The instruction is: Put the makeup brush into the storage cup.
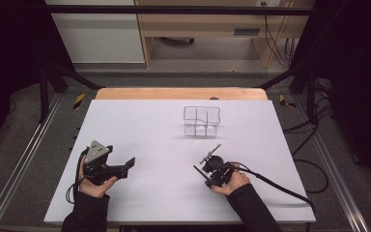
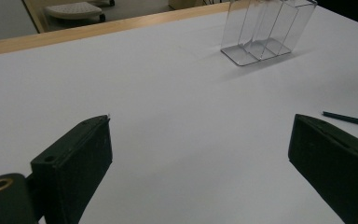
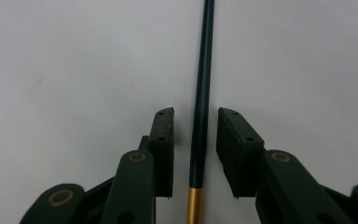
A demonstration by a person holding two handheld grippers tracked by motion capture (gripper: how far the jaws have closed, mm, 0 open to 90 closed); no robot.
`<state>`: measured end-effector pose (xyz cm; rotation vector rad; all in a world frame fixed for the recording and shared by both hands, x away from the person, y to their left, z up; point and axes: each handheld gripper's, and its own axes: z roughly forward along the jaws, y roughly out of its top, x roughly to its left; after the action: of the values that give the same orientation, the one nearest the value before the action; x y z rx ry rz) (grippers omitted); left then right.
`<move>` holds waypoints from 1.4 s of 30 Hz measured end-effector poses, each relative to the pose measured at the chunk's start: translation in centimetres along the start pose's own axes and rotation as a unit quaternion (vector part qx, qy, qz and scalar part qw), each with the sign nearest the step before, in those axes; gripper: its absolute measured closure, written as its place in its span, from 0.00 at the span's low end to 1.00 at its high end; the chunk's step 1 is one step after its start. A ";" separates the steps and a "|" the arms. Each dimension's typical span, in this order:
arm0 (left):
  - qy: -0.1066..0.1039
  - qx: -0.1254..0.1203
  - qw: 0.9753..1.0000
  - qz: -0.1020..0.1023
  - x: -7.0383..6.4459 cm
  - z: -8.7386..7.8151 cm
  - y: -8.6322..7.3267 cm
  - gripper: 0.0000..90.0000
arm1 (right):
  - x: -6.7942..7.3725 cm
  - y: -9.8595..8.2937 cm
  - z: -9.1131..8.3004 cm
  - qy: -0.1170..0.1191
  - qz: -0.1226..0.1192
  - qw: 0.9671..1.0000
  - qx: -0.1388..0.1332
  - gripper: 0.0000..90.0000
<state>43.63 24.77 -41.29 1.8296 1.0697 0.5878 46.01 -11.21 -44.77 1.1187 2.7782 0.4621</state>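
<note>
Pencil lying flat on the white table, dark green shaft with a gold band near the lower end in the right gripper view. Runs straight up between the two black pads of the right gripper, lengthwise along the jaws, in the middle of the gap. Narrow strip of white table visible on either side of the shaft, so not touching either pad; jaws partly open, not clamped. Far end reaches well past the fingertips toward the top of that view; gold band sits back between the jaw arms.

Seen from the high view as a thin dark line poking out to the left of the right gripper, on the near right part of the table, with the hand behind it and the cable trailing off right.

Left gripper held low over the near left part of the table, well apart from the pencil, jaws spread wide with nothing between them. Tip of the pencil showing at the right edge of the left gripper view, beyond the right-hand pad.

Clear divided organiser standing upright at the far middle of the table, well apart from both grippers.
</note>
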 end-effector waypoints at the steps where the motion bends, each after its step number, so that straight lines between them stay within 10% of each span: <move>1: 0.000 0.000 1.000 0.000 0.0 0.0 0.0 0.06 | 0.0 0.0 0.1 -0.001 -0.002 1.000 0.001 0.76; 27: -0.001 0.000 1.000 -0.001 0.0 0.0 0.0 0.06 | -0.2 0.2 0.1 0.010 0.020 1.000 0.014 0.93; 42: -0.004 0.000 1.000 0.002 0.0 0.0 0.0 0.06 | -0.9 1.1 -2.5 0.031 0.007 0.999 -0.029 0.93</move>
<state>43.65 24.72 -41.26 1.8339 1.0616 0.5827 46.84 -11.64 -42.07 1.1314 2.7905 0.5846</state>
